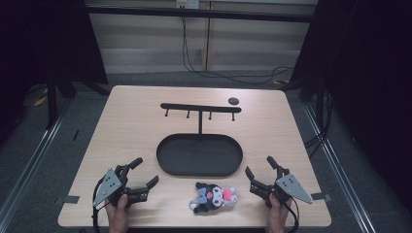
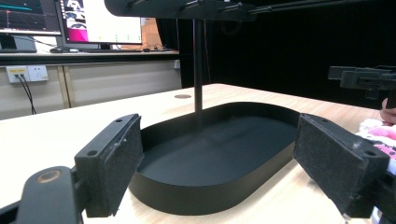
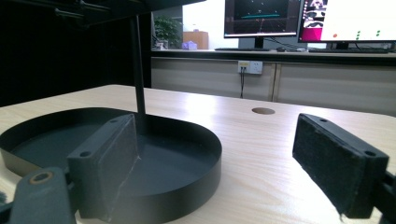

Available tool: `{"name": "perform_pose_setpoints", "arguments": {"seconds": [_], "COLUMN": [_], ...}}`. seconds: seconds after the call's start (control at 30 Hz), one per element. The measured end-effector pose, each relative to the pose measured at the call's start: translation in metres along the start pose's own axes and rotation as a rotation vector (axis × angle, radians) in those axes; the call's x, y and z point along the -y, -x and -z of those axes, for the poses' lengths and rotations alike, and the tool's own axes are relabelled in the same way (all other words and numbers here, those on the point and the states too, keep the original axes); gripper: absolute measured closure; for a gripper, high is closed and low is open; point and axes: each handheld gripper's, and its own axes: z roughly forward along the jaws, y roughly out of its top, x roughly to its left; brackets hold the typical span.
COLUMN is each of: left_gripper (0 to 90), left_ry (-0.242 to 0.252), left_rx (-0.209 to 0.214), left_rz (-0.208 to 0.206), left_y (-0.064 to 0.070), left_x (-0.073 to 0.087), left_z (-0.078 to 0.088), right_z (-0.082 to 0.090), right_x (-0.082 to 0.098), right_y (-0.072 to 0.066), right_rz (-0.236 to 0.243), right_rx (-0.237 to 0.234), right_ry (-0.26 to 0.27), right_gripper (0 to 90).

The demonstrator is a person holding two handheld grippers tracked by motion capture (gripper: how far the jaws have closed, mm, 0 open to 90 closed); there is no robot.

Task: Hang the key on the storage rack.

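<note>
A small plush toy (image 1: pixel 214 196), black with pink and white parts, lies on the wooden table near the front edge. Behind it stands a black oval tray (image 1: pixel 167 167) with an upright post and a crossbar with hooks (image 1: pixel 200 108). My left gripper (image 1: pixel 145 172) rests at the front left, open and empty, pointing toward the tray (image 2: pixel 196 196). My right gripper (image 1: pixel 259 168) rests at the front right, also open with nothing between its jaws, facing the tray (image 3: pixel 196 186). A bit of the plush (image 2: pixel 380 135) shows at the right edge of the left gripper view.
A round hole (image 1: pixel 233 101) sits in the table top at the back right. Dark tape marks (image 1: pixel 71 199) lie at the front corners. Monitors (image 3: pixel 299 18) and a bench stand beyond the table. Bare wood lies on both sides of the tray.
</note>
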Motion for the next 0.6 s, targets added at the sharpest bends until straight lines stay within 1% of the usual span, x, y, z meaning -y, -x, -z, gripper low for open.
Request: {"name": "perform_pose_setpoints", "arguments": {"seconds": [0.07,0.1,0.13,0.2,0.27,0.4,0.47,0.5,0.53,0.57,0.6], "left_gripper": [15.5,15.4,15.4,15.5,15.4,15.5,15.5,15.5,15.5,15.5,15.5], "left_ry": [0.0,0.0,-0.001,0.0,0.001,0.001,0.002,0.002,0.0,0.001,0.0], "left_rx": [0.0,0.0,-0.001,0.0,-0.001,-0.001,-0.001,-0.001,0.0,0.001,0.0], "left_rz": [0.0,0.0,0.0,0.0,0.0,0.0,0.0,0.0,0.0,0.002,0.001], "left_y": [0.0,0.0,0.0,0.0,0.0,0.0,0.0,0.0,0.0,0.0,0.0], "left_x": [0.0,0.0,0.0,0.0,0.0,0.0,0.0,0.0,0.0,0.0,0.0], "left_z": [0.0,0.0,0.0,0.0,0.0,0.0,0.0,0.0,0.0,0.0,0.0], "right_z": [-0.001,-0.003,-0.004,-0.006,-0.007,-0.006,-0.01,-0.011,-0.012,-0.012,-0.013], "right_x": [-0.001,-0.001,-0.002,-0.002,-0.003,-0.003,-0.004,-0.005,-0.005,-0.005,-0.007], "right_y": [-0.001,-0.001,-0.001,-0.002,-0.003,-0.002,0.001,0.001,0.001,0.0,-0.001], "right_rz": [-0.002,0.009,0.009,0.017,0.013,0.007,-0.014,-0.027,-0.039,-0.039,-0.02], "right_rx": [0.018,0.025,0.02,0.025,0.023,-0.007,-0.033,-0.038,-0.062,-0.066,-0.075], "right_ry": [-0.017,-0.032,-0.043,-0.071,-0.081,-0.096,-0.132,-0.144,-0.156,-0.17,-0.202], "right_gripper": [13.4,13.5,13.6,13.7,13.7,13.4,13.8,14.2,14.4,15.7,16.7]}}
